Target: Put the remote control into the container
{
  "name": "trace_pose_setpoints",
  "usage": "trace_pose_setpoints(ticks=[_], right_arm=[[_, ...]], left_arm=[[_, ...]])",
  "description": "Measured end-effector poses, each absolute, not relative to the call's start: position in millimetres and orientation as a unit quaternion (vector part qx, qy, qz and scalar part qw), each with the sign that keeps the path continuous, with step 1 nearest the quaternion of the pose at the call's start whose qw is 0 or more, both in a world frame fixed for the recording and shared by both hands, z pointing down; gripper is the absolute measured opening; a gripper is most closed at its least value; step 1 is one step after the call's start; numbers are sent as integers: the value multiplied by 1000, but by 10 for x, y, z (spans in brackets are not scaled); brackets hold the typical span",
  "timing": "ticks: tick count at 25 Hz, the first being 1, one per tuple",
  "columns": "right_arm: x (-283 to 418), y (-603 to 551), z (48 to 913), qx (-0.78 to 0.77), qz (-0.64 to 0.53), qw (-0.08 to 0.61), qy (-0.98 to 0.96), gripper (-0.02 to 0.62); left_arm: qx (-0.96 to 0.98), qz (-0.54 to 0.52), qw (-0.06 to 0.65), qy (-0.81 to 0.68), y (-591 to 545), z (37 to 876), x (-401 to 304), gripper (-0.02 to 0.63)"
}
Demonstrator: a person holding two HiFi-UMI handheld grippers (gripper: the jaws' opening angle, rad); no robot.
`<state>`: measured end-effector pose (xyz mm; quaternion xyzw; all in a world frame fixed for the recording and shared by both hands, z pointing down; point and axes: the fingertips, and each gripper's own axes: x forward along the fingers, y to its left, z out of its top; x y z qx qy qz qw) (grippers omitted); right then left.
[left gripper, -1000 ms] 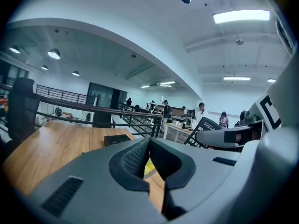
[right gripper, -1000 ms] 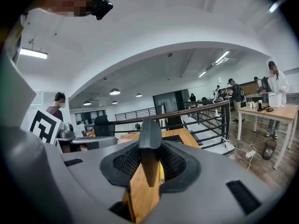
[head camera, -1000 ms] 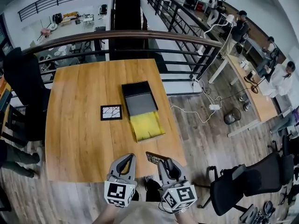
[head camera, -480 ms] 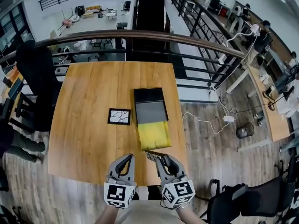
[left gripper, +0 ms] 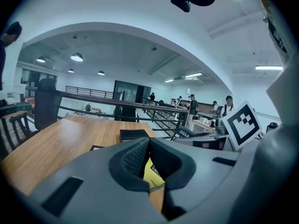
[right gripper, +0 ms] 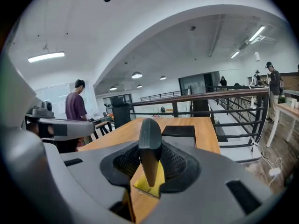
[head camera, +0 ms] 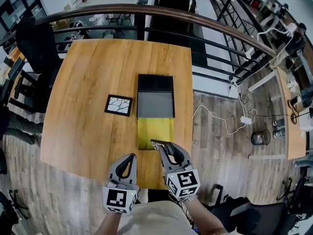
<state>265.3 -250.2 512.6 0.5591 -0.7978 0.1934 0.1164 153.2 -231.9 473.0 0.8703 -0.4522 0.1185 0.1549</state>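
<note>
Right claw [head camera: 163, 149] grasping remote [right gripper: 150, 156] above yellow panel [head camera: 155, 132] at container's [head camera: 155, 82] near end, left claw [head camera: 128, 160] clenched, empty, over tabletop [head camera: 88, 82].

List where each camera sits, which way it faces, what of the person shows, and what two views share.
Head view: on the person's head, steeply down at the table; forearms, left gripper, right gripper show.
Left gripper view: on the left gripper, along its shut jaws toward the railing; right gripper's marker cube shows.
Right gripper view: on the right gripper, along jaws shut on the remote control, toward the container.
Shared: both gripper views show container and railing.
</note>
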Motion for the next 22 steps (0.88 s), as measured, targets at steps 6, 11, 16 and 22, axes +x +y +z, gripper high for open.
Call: trace_pose_setpoints(ticks=[6,11,16,22], right_arm=[[2815,-2911,5507,532,178,157,-813,126],[2844,-3209,5724,507,165,179,-827,126],[2816,-3476,5985,490,151,203,-834,126],[2720,-3699,6214,471,152,205,-844,126]], left_arm=[[858,126,163,-471,-2436,4850,1740,12],[843,116,172,-496,-2498,4937,1830,12],[832,136,189,-503,-2525,5159,1830,12],[819,115,199,-525,-2619,5205,1837,12]])
